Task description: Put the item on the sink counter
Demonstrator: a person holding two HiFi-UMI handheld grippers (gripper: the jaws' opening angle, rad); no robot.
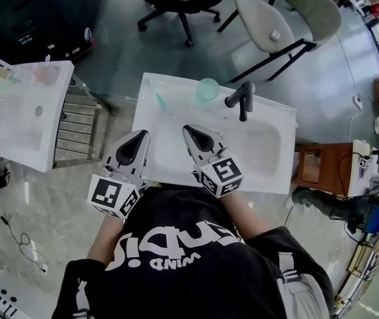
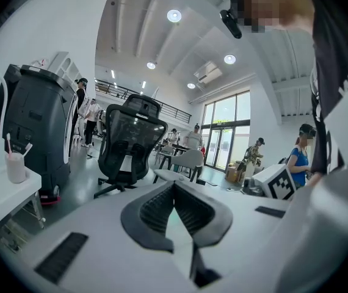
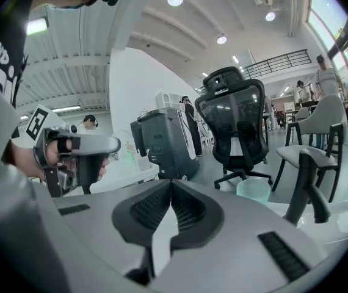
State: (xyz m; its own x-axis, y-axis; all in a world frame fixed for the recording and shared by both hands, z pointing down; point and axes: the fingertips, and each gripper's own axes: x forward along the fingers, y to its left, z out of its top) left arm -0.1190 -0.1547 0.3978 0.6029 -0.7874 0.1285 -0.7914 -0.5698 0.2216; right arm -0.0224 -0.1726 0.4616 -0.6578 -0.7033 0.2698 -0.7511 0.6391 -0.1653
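Head view looks steeply down on the sink counter (image 1: 279,178); the 2 gripper views face almost level beyond it, sharing the black office chair (image 2: 131,139).

Sink counter (image 1: 148,161): white, rectangular, with the basin sunk into its right part as the head view shows it.

Toothbrush (image 1: 165,107): slim, pale teal. It lies flat on the bare left part of the counter towards the far edge, set diagonally and clear of the basin.

Cup (image 1: 207,88): translucent mint green, upright with its mouth up. It stands at the counter's far edge, between the toothbrush and the black faucet (image 1: 242,100), touching neither. Contents not discernible.
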